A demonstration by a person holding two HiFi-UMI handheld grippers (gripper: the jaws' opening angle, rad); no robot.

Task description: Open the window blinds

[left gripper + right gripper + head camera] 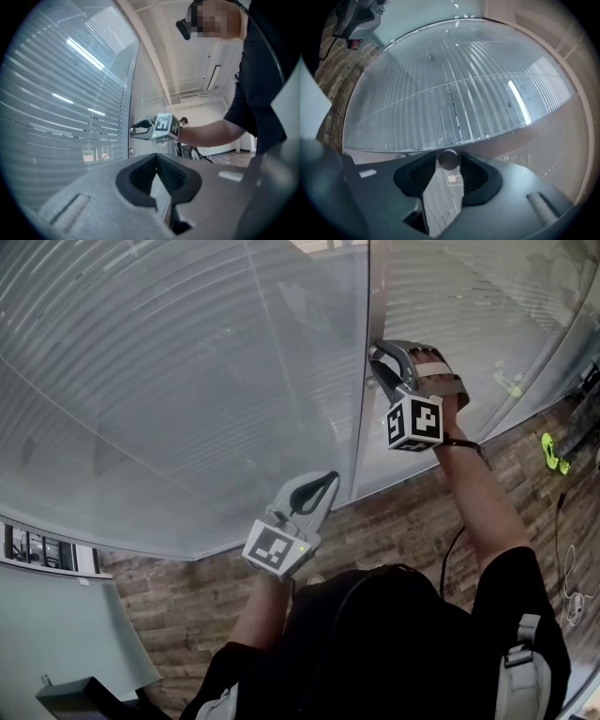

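White slatted blinds (178, 381) hang behind glass, split by a pale upright frame post (367, 306). My right gripper (377, 360) is raised to that post and points level at it. In the right gripper view its jaws sit on either side of a small round grey knob (449, 160), and both pads touch it. The slats (454, 103) fill the view beyond the knob. My left gripper (330, 480) hovers lower, near the window's bottom edge, shut with nothing in it. In the left gripper view its tips (157, 157) meet, and the right gripper (134, 130) shows ahead against the post.
A brick wall (394, 531) runs under the window. Bright green objects (553, 452) and cables lie on the floor at the far right. A second glass pane with blinds (469, 324) continues right of the post. A person (183, 123) stands far down the room.
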